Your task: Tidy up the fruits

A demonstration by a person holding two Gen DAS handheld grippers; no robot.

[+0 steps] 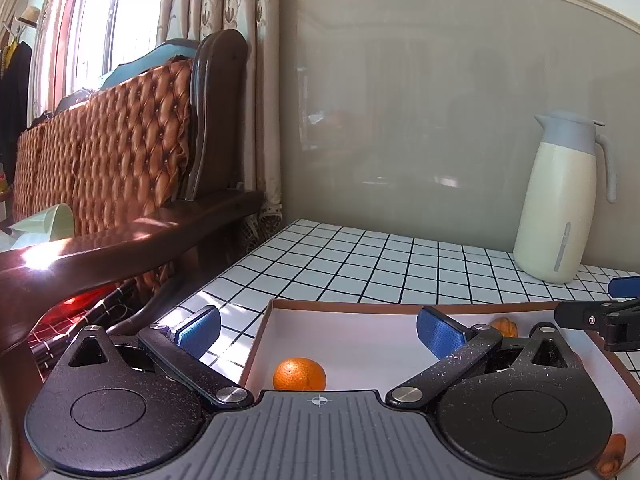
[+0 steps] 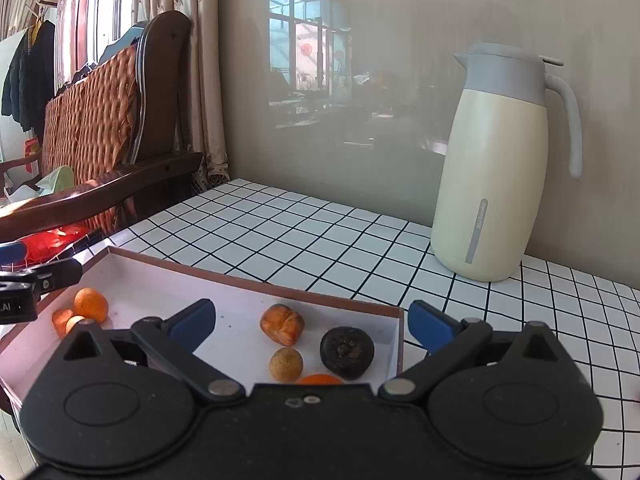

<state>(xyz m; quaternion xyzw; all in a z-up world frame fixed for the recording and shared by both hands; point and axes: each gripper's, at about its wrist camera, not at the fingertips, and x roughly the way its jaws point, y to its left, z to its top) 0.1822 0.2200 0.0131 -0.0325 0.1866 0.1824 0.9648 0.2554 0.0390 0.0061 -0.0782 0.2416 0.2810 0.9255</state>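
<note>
Item: mandarin (image 1: 299,374) in tray (image 1: 360,344), prob. light, soft-skinned, rolled easily; grip w/ pads across widest part; left gripper (image 1: 318,330) & right gripper (image 2: 310,322) both spread, empty.

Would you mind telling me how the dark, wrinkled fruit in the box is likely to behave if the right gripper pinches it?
The dark fruit looks shrivelled, so probably soft and light. Its squat, flattish shape suggests it will roll little on the box floor.
</note>
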